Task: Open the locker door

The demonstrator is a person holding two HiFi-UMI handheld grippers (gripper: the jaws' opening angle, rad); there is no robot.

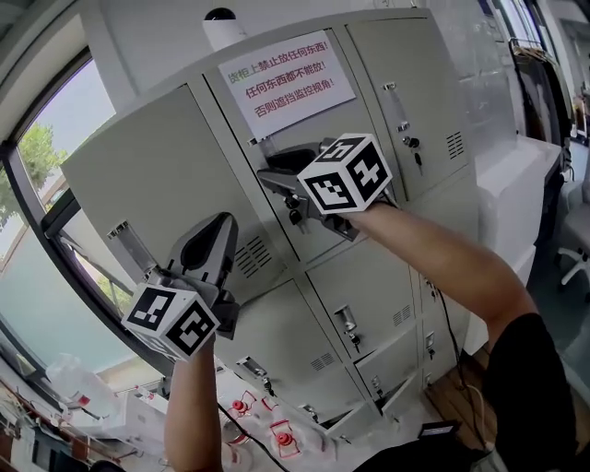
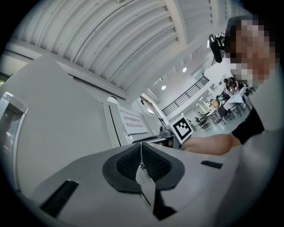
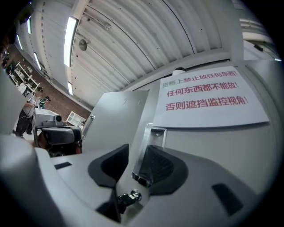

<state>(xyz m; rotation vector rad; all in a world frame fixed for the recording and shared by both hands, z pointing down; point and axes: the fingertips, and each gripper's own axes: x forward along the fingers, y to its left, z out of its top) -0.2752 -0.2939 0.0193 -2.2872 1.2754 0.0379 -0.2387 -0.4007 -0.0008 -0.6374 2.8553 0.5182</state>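
Note:
The grey locker bank (image 1: 166,157) fills the head view. Its top middle door (image 1: 318,129) carries a paper sign (image 1: 286,83) with red print. My right gripper (image 1: 275,173) is at that door's left edge. Its jaws stand open around the chrome handle (image 3: 148,155), which lies close to the right pad (image 3: 164,166); the left pad stands apart. A key (image 3: 128,197) sticks out just below the handle. My left gripper (image 1: 214,230) hovers shut and empty before the top left door. Its pads (image 2: 141,162) meet. Whether the middle door is ajar I cannot tell.
Smaller locker doors (image 1: 364,309) with keys sit below. A white round object (image 1: 221,28) stands on top of the bank. A window (image 1: 37,166) is at the left, red-capped bottles (image 1: 277,438) lie low down, and a white cabinet (image 1: 516,184) and clothes rack (image 1: 539,83) stand right.

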